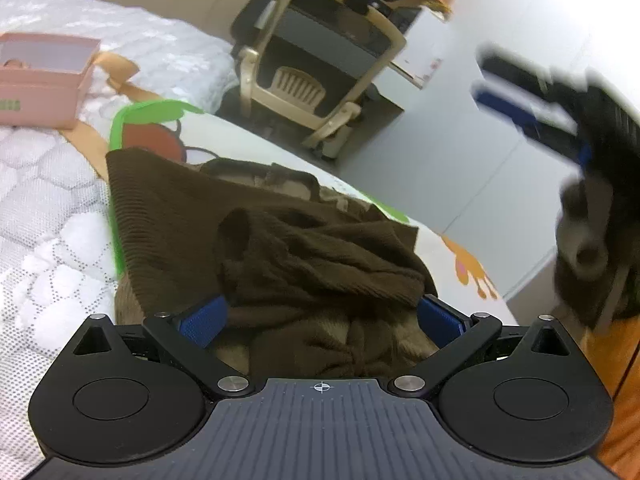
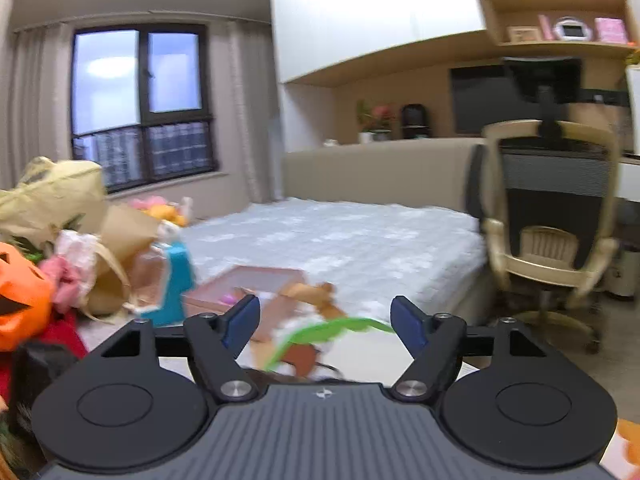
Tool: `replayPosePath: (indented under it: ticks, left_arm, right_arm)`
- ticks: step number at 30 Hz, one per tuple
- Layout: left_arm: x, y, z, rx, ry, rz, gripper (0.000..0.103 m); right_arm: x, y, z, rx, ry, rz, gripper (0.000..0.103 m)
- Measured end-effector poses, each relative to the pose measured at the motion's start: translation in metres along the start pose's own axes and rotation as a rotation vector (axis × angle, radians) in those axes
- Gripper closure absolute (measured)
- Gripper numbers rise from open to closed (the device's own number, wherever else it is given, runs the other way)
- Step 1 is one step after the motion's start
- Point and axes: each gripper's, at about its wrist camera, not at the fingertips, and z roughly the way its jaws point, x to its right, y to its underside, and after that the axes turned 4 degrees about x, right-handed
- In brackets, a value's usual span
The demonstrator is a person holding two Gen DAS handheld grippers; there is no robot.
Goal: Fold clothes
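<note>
While the left gripper (image 1: 320, 316) has its jaws spread around the bunched sweater (image 1: 280, 240), the right gripper (image 2: 324, 320) hovers released, holding nothing.

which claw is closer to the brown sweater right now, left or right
Left. The left claw sits open right at the brown sweater, its fingers on either side of the bunched knit. The right claw is open, raised off to the side, holding nothing.
</note>
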Motion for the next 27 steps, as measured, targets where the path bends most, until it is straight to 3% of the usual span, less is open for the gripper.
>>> replayPosePath:
  ticks: [4,7,8,9,10,12,14,17,20,22,25,27]
  left_arm:
    - [-0.009,-0.007,0.026,-0.013,-0.061,-0.113,0.0]
    - [-0.01,-0.011,0.044,-0.012,-0.11,-0.133,0.002]
    - [-0.009,-0.012,0.05,-0.014,-0.125,-0.122,0.008]
    - [-0.006,-0.013,0.055,-0.019,-0.15,-0.1,0.029]
    - [-0.004,-0.013,0.06,-0.026,-0.18,-0.074,0.039]
    - [0.007,-0.017,0.06,0.0,-0.211,0.009,0.076]
    - [0.024,-0.025,0.046,0.079,-0.205,0.105,0.089]
    - [0.044,-0.041,0.01,0.251,-0.217,0.247,0.089]
    - [0.036,-0.043,-0.007,0.327,-0.306,0.303,0.088]
    - [0.017,-0.033,-0.003,0.283,-0.346,0.285,0.084]
    - [-0.018,-0.013,0.006,0.154,-0.38,0.203,0.072]
    - [-0.036,-0.003,0.007,0.089,-0.392,0.159,0.047]
  right_arm:
    - [0.037,0.033,-0.012,-0.049,0.094,0.06,0.028]
    - [0.059,0.058,-0.018,-0.087,0.128,0.123,0.027]
    - [0.066,0.067,-0.019,-0.1,0.137,0.144,0.027]
    - [0.071,0.076,-0.02,-0.112,0.143,0.163,0.027]
    - [0.076,0.084,-0.02,-0.124,0.149,0.182,0.027]
    - [0.081,0.095,-0.018,-0.146,0.161,0.204,0.027]
    - [0.081,0.096,-0.019,-0.136,0.168,0.181,0.027]
    - [0.071,0.088,-0.015,-0.101,0.178,0.107,0.027]
    - [0.054,0.084,0.0,-0.095,0.191,0.004,0.026]
    - [0.045,0.089,0.018,-0.146,0.191,-0.059,0.022]
    - [0.041,0.107,0.054,-0.286,0.215,-0.125,0.021]
    - [0.043,0.122,0.074,-0.381,0.241,-0.156,0.02]
